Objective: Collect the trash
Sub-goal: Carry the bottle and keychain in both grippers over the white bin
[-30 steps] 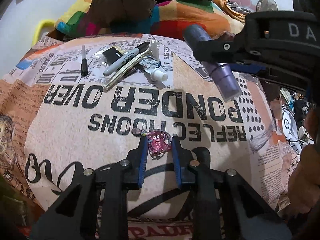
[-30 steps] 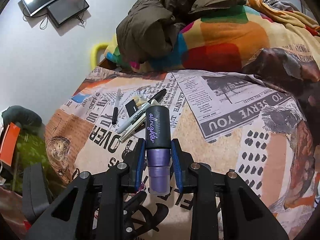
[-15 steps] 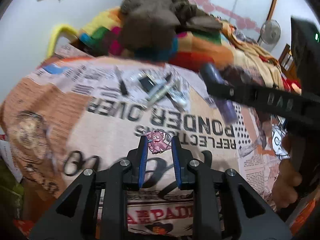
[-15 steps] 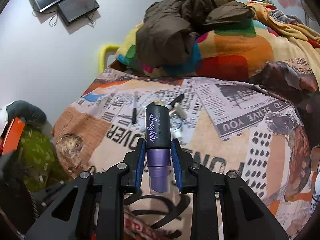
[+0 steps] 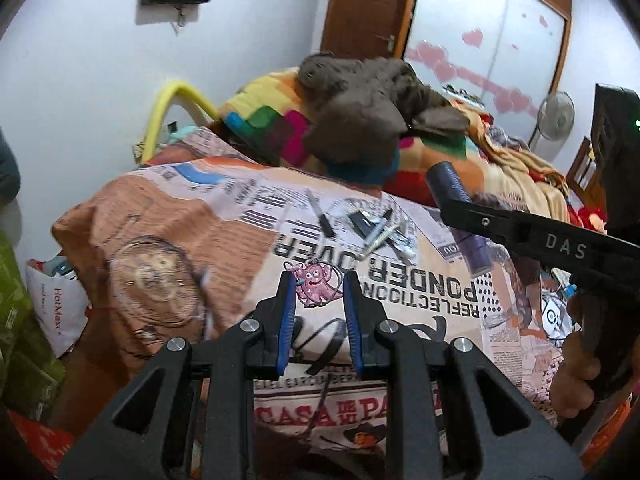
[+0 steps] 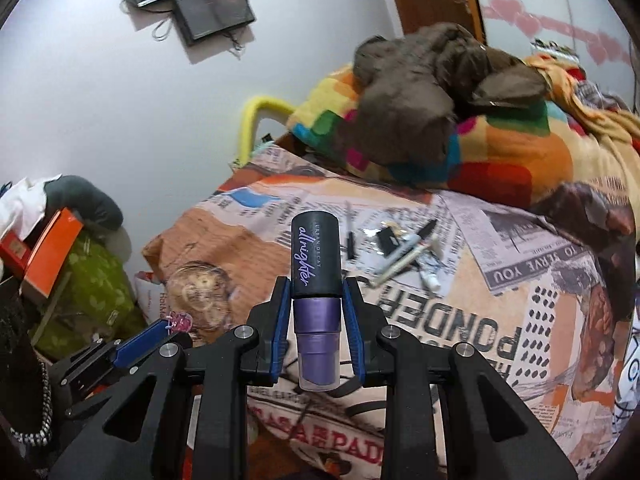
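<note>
My left gripper is shut on a small pink cartoon keychain and holds it above the newspaper-print bedspread. My right gripper is shut on a purple spray bottle with a black cap; the bottle also shows at the right in the left wrist view. The left gripper with the keychain shows low left in the right wrist view. Pens, a marker and a small tube lie in a loose pile farther back on the bed, also in the right wrist view.
A brown jacket lies on a colourful blanket at the back of the bed. A white plastic bag and green fabric sit on the floor left of the bed. An orange box stands far left.
Both grippers have lifted and pulled back from the bed toward its left front edge, each keeping its object. The pile of pens now lies farther away.
</note>
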### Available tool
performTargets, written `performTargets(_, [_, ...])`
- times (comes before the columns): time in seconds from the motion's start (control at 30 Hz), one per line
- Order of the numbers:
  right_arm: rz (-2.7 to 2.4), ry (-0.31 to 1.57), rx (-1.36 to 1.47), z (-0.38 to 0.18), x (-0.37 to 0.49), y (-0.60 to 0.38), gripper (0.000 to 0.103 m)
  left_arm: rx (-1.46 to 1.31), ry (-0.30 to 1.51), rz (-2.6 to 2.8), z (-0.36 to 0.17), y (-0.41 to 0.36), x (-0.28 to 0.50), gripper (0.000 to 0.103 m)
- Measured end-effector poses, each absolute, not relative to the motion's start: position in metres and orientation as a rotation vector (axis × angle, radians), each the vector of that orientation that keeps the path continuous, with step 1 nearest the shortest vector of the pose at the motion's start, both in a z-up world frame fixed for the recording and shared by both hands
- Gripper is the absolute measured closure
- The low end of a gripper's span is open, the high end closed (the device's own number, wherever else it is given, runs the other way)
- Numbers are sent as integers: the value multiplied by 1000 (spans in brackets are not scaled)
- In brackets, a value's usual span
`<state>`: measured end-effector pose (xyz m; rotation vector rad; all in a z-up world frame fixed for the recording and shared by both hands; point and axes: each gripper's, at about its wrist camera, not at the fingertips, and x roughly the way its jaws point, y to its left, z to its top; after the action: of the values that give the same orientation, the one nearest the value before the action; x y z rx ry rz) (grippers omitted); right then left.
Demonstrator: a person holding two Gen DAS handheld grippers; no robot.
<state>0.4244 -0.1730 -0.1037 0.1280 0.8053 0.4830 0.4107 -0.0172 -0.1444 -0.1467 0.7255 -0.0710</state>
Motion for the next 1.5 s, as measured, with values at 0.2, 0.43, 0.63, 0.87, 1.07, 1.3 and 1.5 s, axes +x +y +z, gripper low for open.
performTargets(0.2, [543, 777, 104, -85, 403, -139, 79, -172, 695, -25, -132, 21, 381, 80])
performTargets(0.43, [628, 763, 54, -76, 381, -86, 79, -197, 674, 47, -128, 70, 344, 80])
performTargets(0.63, [710, 781, 4, -84, 365, -37, 79, -218, 673, 116, -136, 114, 311, 80])
performTargets(0.87, [802, 842, -46, -108, 344, 18, 79, -263, 707, 201, -159, 165, 277, 80])
performTargets(1.07, [877, 921, -81, -137, 326, 59, 79, -323, 766, 291, -191, 211, 247, 80])
performTargets(1.3, [933, 1022, -135, -175, 305, 94, 79, -408, 816, 374, -229, 252, 221, 80])
performTargets(1.5, [962, 1126, -215, -222, 288, 118, 79, -450, 900, 399, -268, 266, 213, 80])
